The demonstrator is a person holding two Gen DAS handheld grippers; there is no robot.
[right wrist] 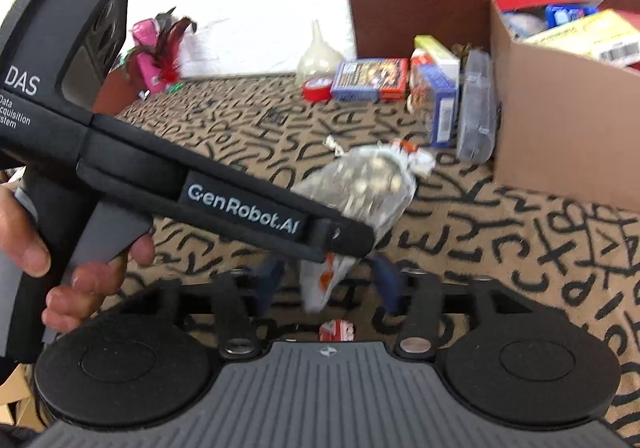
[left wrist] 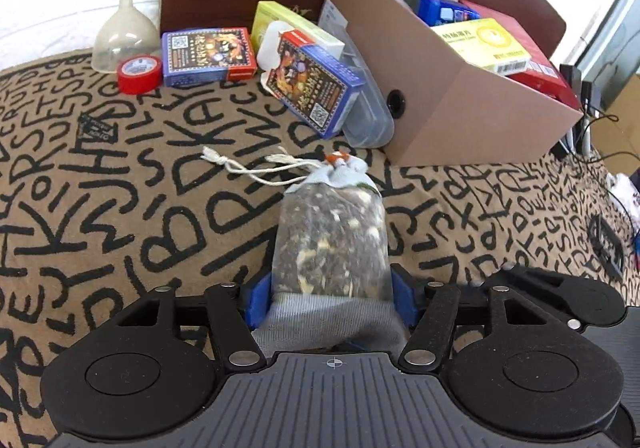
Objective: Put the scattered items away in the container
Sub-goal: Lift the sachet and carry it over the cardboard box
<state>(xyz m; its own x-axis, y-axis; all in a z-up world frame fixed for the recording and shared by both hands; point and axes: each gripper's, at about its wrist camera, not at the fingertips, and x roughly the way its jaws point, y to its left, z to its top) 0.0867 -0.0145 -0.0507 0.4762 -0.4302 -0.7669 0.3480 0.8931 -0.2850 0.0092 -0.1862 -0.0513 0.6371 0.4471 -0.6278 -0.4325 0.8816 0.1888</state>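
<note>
A: What have we got in our left hand-held gripper [left wrist: 330,294]?

B: We hold the drawstring pouch [left wrist: 330,244] of dried bits by its grey lower end, blue fingers [left wrist: 262,298] pressed on either side. Its tied neck points toward the cardboard box [left wrist: 440,95].

A: And our right hand-held gripper [right wrist: 328,288]?

B: Its jaws stand apart. A small white and orange packet [right wrist: 322,282] sits blurred between them, and we cannot tell whether the pads touch it.

A: Where is the box?

B: On the lettered cloth [left wrist: 120,187], ahead and to the right, already holding a yellow carton [left wrist: 486,43]. Beside it lie two card packs [left wrist: 208,55], a red tape roll [left wrist: 139,73] and a funnel [left wrist: 124,33].
</note>
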